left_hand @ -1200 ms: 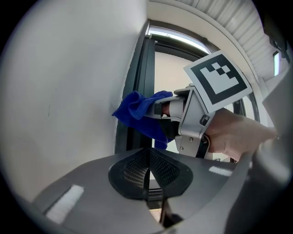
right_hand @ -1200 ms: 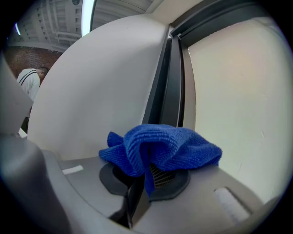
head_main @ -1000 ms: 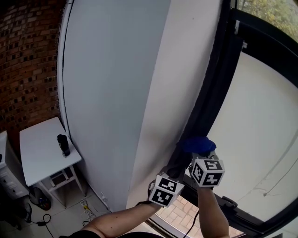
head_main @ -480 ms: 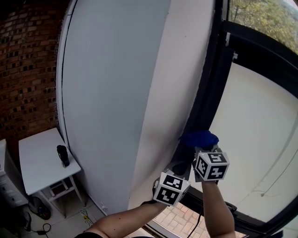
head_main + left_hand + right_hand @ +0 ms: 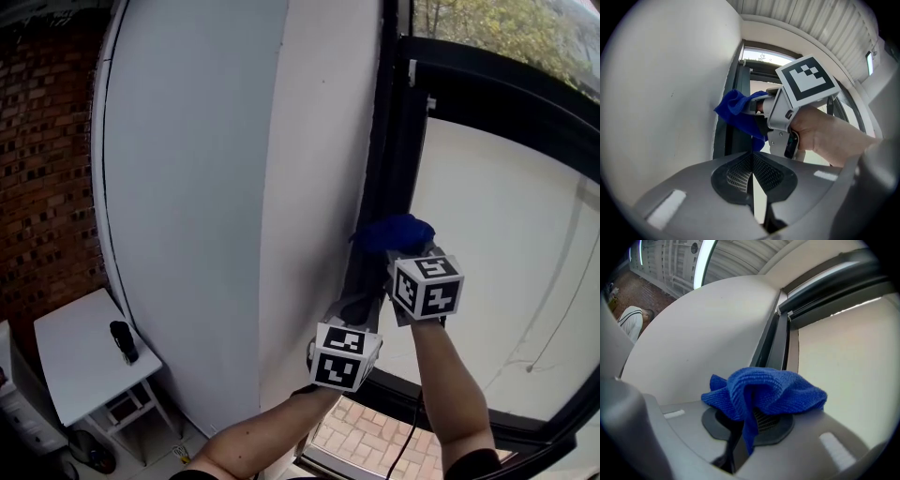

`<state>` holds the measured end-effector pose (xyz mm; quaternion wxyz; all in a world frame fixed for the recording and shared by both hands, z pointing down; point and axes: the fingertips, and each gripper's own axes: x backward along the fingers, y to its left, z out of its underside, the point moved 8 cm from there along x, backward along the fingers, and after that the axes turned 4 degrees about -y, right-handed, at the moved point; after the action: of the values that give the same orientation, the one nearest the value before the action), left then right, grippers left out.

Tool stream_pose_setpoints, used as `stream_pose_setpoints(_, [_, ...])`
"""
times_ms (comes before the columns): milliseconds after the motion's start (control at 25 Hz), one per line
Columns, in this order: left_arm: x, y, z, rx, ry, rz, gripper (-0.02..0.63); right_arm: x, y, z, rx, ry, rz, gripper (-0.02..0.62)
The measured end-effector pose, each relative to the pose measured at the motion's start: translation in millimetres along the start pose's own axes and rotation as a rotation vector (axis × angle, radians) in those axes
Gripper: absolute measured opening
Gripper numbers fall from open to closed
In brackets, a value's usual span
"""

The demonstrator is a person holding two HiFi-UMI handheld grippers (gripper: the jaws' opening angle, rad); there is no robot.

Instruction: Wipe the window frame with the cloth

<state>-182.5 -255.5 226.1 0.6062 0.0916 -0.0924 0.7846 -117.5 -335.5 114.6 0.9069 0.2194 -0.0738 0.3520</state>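
Note:
A bunched blue cloth (image 5: 394, 232) (image 5: 764, 392) (image 5: 737, 114) is pinched in my right gripper (image 5: 405, 255), whose jaws are shut on it. The cloth presses against the dark upright window frame (image 5: 387, 169) (image 5: 774, 341) where it meets the white wall. My left gripper (image 5: 354, 314) (image 5: 752, 161) sits just below and left of the right one, jaws shut with nothing between them, close to the same frame. In the left gripper view the right gripper's marker cube (image 5: 806, 80) and a hand (image 5: 825, 136) fill the middle.
A broad white wall (image 5: 216, 187) lies left of the frame, a pale window pane (image 5: 497, 253) to its right. Far below stand a small white table (image 5: 80, 352) with a black object (image 5: 122, 339) on it, and a brick wall (image 5: 42, 169).
Both grippers have risen along the upright frame, the right one carrying the blue cloth upward with it. The head view has tilted up as well.

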Motion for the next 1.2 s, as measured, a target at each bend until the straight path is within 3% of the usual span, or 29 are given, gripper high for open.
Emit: stream_pose_setpoints(1200, [-40.4,-8.0,-60.3,-0.054,-0.108,0.104,-0.008,-27.7,-53.0,-119.6,0.084,-0.167,0.068,0.057])
